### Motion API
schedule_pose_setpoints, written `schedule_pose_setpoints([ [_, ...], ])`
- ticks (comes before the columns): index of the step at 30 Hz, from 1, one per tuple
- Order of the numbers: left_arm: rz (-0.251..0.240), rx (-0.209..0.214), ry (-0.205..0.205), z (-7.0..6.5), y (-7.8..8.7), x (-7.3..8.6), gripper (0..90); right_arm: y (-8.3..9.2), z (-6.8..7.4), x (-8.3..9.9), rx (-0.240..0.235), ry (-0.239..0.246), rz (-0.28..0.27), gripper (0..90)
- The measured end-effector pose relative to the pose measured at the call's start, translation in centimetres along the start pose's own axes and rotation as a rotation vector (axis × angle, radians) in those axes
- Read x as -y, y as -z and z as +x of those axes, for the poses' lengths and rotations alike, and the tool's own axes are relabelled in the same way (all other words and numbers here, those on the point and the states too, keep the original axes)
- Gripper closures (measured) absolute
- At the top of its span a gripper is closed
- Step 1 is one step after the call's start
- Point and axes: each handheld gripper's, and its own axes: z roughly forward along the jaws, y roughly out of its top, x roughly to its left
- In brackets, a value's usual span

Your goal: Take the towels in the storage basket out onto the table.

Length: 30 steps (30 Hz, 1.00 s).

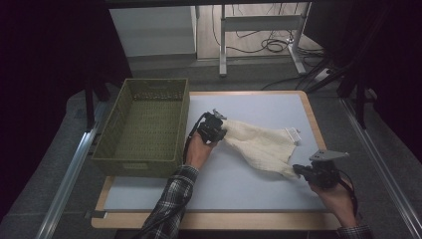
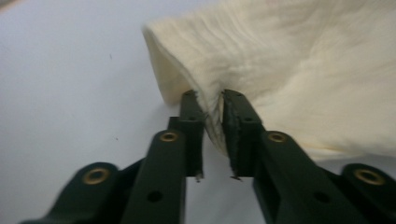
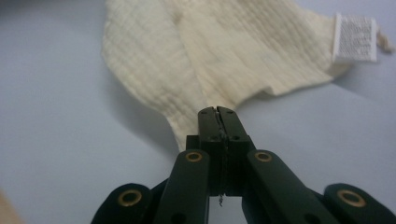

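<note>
My left gripper (image 1: 215, 130) and right gripper (image 1: 304, 171) each pinch a corner of the cream cloth (image 1: 261, 145), stretched across the table (image 1: 239, 189) beside the green basket (image 1: 144, 127).

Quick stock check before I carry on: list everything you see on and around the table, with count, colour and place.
cloth: one, cream, spread on the mat right of the basket, a corner pinched at each end
label: one, white, sewn to the cloth's far edge
basket: one, olive green, on the table's left side
mat: one, pale blue-grey, covering the tabletop
table: one, light wood edge, under the mat
cables: several, black, on the floor beyond the table
left tongs: one, black, shut on the cloth's corner nearest the basket
right tongs: one, black, shut on the cloth's near right corner
sleeves: two, plaid, bottom edge
</note>
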Motion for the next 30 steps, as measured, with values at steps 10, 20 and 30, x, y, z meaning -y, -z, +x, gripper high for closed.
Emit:
schedule_pose_setpoints([
  [10,-0.065,0.037,0.026,-0.5,1.7,1.0,53.3,-1.5,-1.9,1.3,0.007,-0.063,0.022,82.7],
  [20,-0.067,0.079,-0.008,-2.9,3.4,3.6,39.0,-2.3,2.4,-3.5,-0.118,0.026,-0.043,70.1],
  [30,-0.04,0.088,0.022,-4.6,2.9,8.1,20.8,-8.8,7.0,-7.2,-0.17,0.134,-0.007,48.7],
])
